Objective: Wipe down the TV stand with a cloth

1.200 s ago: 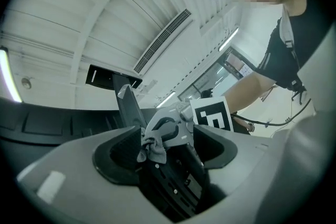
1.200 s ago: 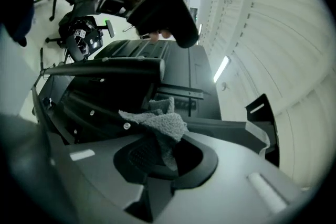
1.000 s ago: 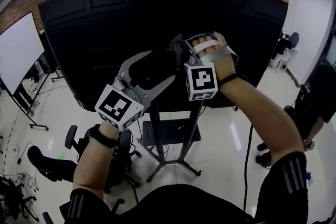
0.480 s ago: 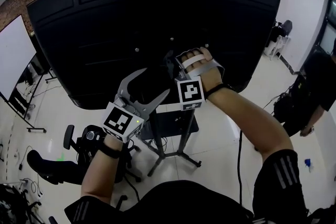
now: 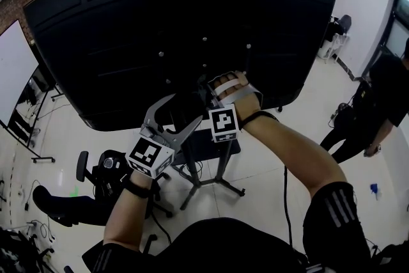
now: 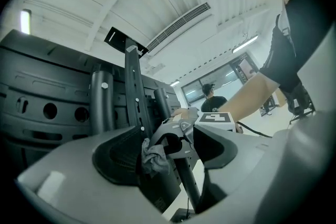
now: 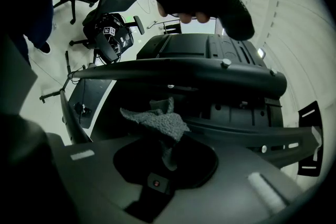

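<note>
Grey cloth (image 7: 157, 119) is pinched in the right gripper (image 7: 165, 147), jaws clamped on it. The wad sits just under the TV stand (image 7: 184, 73) crossbar, behind the TV (image 5: 160, 22); contact unclear. No wiped patch can be told apart, so I judge the wiping early or mid-way, with post and floor base likely left to do. Right arm stretches forward and up to the mount. Left gripper (image 5: 182, 113) is lower, tilted up beside the post, jaws wide apart, holding nothing.

No legible text, label, brand, number or sign in any view.
</note>
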